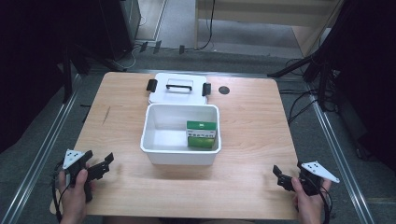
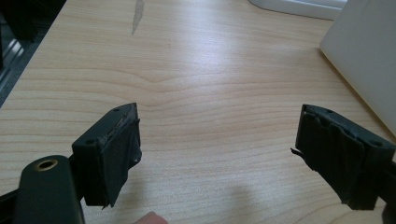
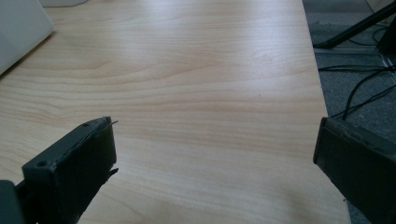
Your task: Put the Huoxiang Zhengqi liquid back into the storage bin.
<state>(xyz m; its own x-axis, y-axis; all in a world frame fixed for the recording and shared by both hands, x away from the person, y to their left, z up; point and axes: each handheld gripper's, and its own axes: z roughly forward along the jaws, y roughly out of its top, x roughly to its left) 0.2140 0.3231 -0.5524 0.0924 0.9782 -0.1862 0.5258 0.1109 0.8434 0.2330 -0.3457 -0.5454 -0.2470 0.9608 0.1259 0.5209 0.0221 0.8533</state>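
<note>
A green box [image 1: 202, 135] is seen resting inside an open white bin [image 1: 180, 154] at the middle of the counter [image 1: 252, 121].

The box leans against the bin's right wall, its print too small to be read. The white lid [image 1: 177, 87], with black latches and a handle, lies flat just behind the bin. The left tool [image 1: 103, 164] and the right tool [image 1: 279, 176] are held near the counter's front corners, well apart from the bin, each with jaws spread and nothing gripped. Closing seems to be the step pending: the lid would need to be lifted and set squarely over the rim.
</note>
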